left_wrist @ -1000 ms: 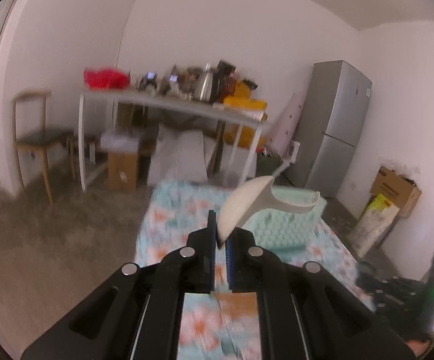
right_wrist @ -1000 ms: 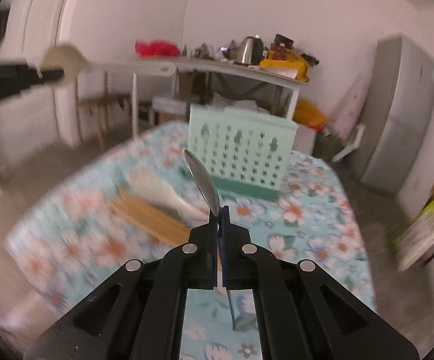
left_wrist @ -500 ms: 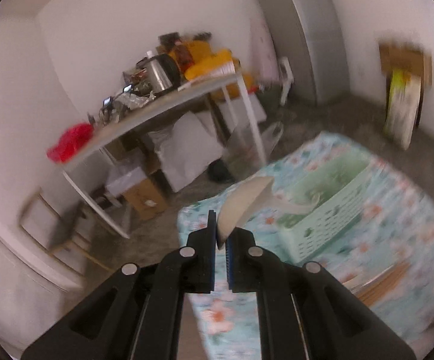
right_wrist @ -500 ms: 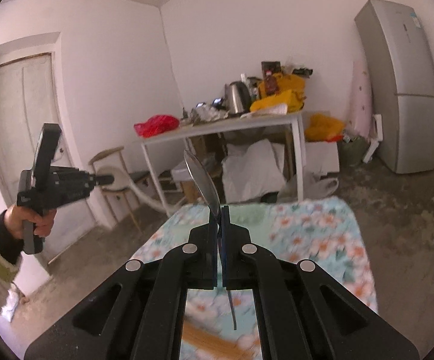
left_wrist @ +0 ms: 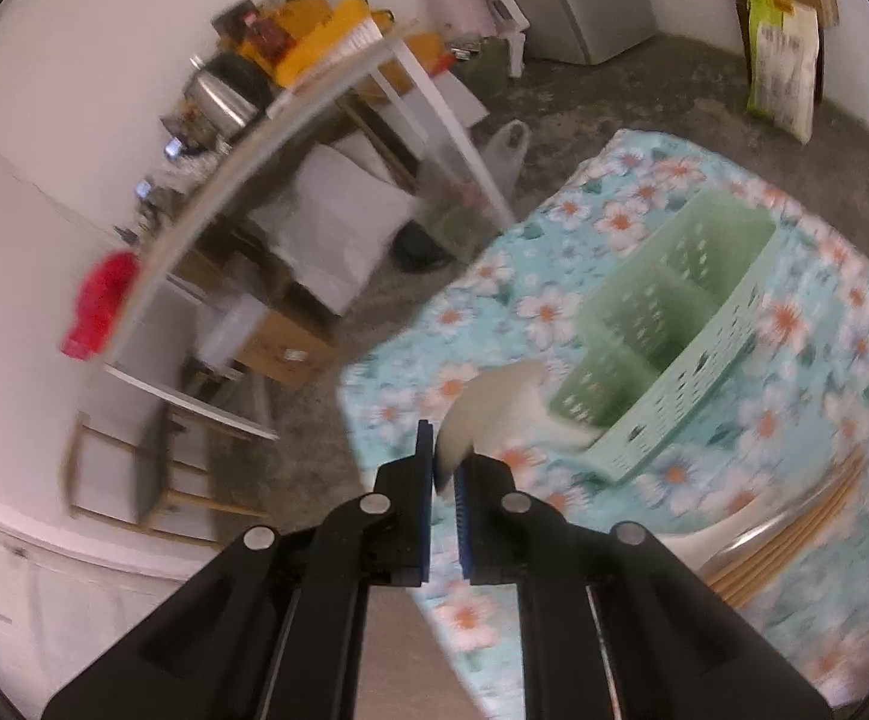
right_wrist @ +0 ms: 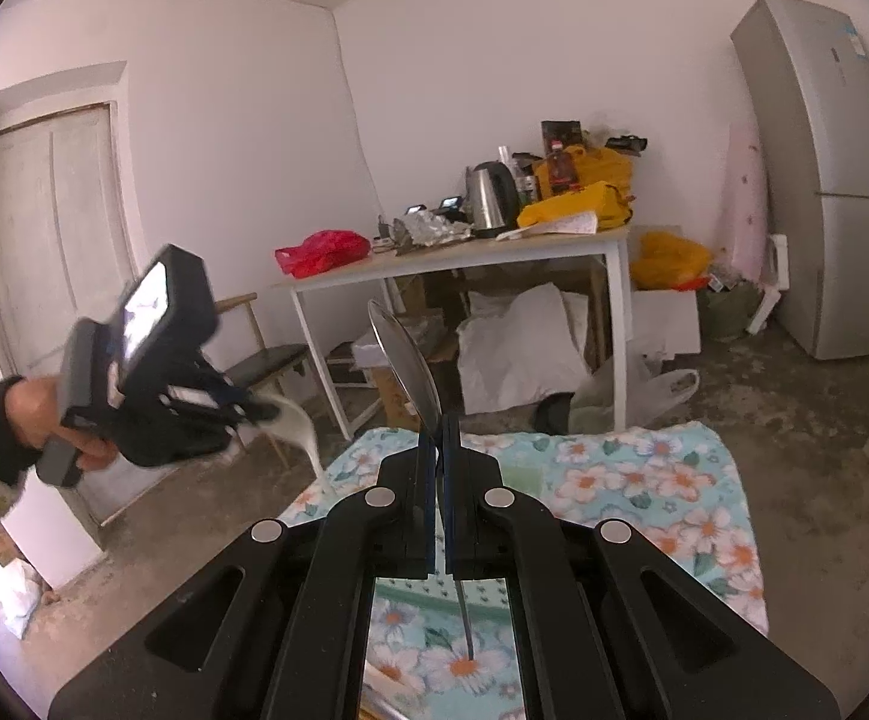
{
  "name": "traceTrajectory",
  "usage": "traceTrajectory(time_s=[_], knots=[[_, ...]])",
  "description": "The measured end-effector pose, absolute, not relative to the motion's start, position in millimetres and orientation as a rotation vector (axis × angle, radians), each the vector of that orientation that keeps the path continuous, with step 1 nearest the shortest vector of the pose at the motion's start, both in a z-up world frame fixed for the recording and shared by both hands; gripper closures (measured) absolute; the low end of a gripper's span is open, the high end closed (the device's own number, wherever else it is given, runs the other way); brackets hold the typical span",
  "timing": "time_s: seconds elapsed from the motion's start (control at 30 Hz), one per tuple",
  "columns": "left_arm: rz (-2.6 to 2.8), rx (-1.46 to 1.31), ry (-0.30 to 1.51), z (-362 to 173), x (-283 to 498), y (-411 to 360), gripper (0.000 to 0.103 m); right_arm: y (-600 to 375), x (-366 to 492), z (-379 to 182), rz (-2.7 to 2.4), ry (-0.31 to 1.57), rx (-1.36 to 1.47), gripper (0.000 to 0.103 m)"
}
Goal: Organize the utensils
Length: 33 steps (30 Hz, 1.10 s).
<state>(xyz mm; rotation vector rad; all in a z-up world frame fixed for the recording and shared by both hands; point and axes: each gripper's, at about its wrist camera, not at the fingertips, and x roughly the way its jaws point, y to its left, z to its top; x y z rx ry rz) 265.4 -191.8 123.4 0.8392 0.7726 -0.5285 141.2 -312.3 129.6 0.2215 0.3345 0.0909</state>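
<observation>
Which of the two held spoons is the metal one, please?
The spoon in the right gripper: shiny steel, bowl up. The left gripper holds a white plastic spoon.

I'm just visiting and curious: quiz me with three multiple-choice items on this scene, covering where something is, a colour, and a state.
1. Where does the slotted caddy stand?
A. on the floral cloth
B. on the white table
C. on the floor

2. What colour is the caddy?
A. red
B. pale green
C. black

3. What does the right gripper hold?
A. nothing
B. chopsticks
C. a metal spoon

Answers: 1 A, flowers show all around its base. 2 B, its walls are mint green. 3 C, the spoon's neck is clamped between the fingers.
</observation>
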Motion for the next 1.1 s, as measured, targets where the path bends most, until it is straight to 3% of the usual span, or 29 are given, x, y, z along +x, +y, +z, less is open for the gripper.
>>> traceTrajectory(time_s=[0.07, 0.2, 0.53, 0.8, 1.0, 1.1], knots=[[-0.558, 0.771, 0.815, 118, 275, -195, 0.093, -316, 150, 132, 0.111, 0.322, 0.25, 0.103], [-0.618, 0.647, 0.862, 108, 287, -196, 0.08, -325, 168, 137, 0.142, 0.303, 0.317, 0.103], [-0.663, 0.476, 0.904, 88, 294, -185, 0.078, -349, 209, 129, 0.147, 0.247, 0.481, 0.103], [-0.674, 0.437, 0.91, 81, 292, -174, 0.078, -344, 234, 85, 0.082, 0.365, 0.459, 0.102], [-0.67, 0.411, 0.932, 75, 295, -168, 0.078, -342, 220, 71, 0.029, 0.408, 0.452, 0.082], [-0.671, 0.407, 0.94, 72, 295, -167, 0.078, -336, 207, 75, -0.005, 0.388, 0.399, 0.08]])
